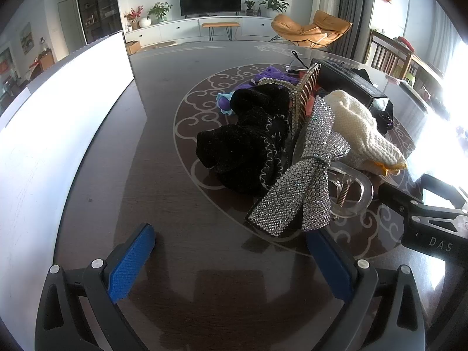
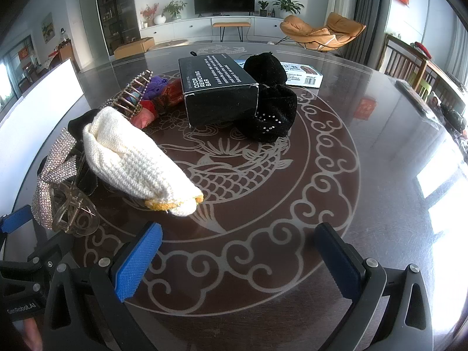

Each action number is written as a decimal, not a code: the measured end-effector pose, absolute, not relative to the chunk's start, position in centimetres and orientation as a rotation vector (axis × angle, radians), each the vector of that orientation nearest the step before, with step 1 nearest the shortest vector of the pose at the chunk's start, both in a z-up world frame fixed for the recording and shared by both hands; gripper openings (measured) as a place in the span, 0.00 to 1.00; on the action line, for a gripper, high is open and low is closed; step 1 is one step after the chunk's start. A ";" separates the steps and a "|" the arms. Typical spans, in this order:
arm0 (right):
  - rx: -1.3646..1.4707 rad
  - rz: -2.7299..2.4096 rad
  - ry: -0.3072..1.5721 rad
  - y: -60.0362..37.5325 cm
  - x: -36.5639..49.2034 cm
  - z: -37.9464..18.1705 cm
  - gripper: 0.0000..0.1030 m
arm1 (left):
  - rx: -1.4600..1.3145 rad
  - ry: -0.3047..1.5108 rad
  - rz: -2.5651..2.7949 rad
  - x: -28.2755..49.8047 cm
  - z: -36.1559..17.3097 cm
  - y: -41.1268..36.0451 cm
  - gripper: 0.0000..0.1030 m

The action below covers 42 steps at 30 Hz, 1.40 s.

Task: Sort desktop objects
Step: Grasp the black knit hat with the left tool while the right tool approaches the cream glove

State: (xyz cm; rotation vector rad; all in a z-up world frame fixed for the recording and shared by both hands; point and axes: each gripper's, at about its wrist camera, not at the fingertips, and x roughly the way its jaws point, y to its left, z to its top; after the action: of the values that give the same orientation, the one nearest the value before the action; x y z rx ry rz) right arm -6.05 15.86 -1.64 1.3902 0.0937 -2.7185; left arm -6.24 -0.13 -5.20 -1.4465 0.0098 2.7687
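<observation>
Left wrist view: left gripper (image 1: 231, 259) spread wide, nothing between blue pads, low over dark table (image 1: 181, 204). Ahead a pile: black scrunchie (image 1: 245, 146), rhinestone bow (image 1: 307, 187) partly over clear claw clip (image 1: 351, 193), cream glove (image 1: 362, 134), gold claw clip (image 1: 304, 93), purple item behind. White box (image 1: 58, 122) at left. Right wrist view: right gripper (image 2: 238, 259) also wide, empty, over the fish inlay. Glove (image 2: 137, 158) just ahead-left, black box (image 2: 219, 90) farther back touching a black scrunchie (image 2: 269, 111); bow (image 2: 55, 158) and clear clip (image 2: 73, 213) at left edge.
</observation>
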 end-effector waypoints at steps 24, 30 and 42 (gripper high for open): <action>1.390 -2.718 0.093 15.8 -6.0 -1.6 1.00 | -1.446 0.049 2.716 -5.6 -5.0 0.0 1.00; 1.390 -2.718 0.093 15.9 -6.1 -1.6 1.00 | -1.394 0.091 2.628 -7.2 -3.4 0.9 1.00; 1.390 -2.718 0.094 15.9 -6.1 -1.6 1.00 | -1.447 0.030 2.692 -10.0 -3.1 -0.9 1.00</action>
State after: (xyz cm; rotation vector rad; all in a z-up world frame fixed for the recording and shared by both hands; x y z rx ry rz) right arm -6.11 15.88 -1.62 1.3903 0.0936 -2.7184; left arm -9.99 -0.90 -3.05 -1.4465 0.0298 2.6920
